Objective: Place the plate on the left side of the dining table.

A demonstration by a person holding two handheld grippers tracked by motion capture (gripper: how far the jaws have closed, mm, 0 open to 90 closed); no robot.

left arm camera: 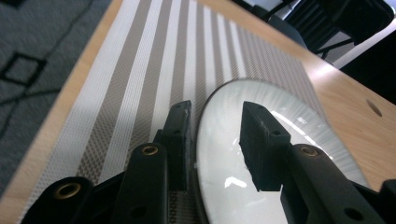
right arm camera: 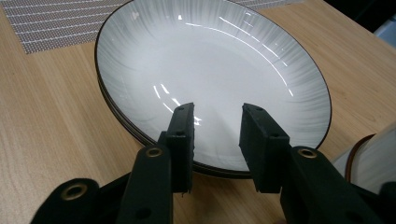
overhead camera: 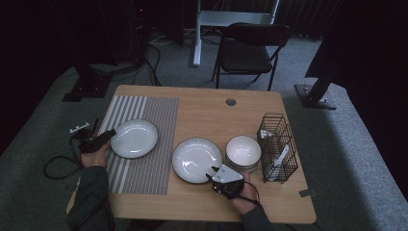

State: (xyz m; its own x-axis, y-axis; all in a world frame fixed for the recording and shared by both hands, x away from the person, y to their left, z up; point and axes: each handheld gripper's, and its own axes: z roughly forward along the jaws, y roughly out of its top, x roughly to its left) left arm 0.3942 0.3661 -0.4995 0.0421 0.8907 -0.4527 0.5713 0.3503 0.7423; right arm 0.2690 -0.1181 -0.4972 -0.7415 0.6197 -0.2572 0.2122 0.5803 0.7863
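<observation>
A dim room with grey carpet surrounds a light wooden table (overhead camera: 202, 110), a folding chair (overhead camera: 250, 48) standing beyond its far edge. A striped placemat (overhead camera: 144, 144) covers the table's left part, and one plate (overhead camera: 134, 138) sits on it. The left gripper (overhead camera: 109, 134) is at that plate's left rim; in the left gripper view its jaws stand apart, one over the placemat (left arm camera: 140, 70) and one over the plate (left arm camera: 280, 135), the rim running between them with no pad pressing on it (released, then). Near the table's middle lies a stack of plates (overhead camera: 197, 159) on the bare wood. The right gripper (overhead camera: 213, 172) is at its near edge, jaws spread above the rim of the stack (right arm camera: 210, 74) and gripping nothing. Just right of the stack are stacked bowls (overhead camera: 243, 151), then a black wire rack (overhead camera: 277, 147).
</observation>
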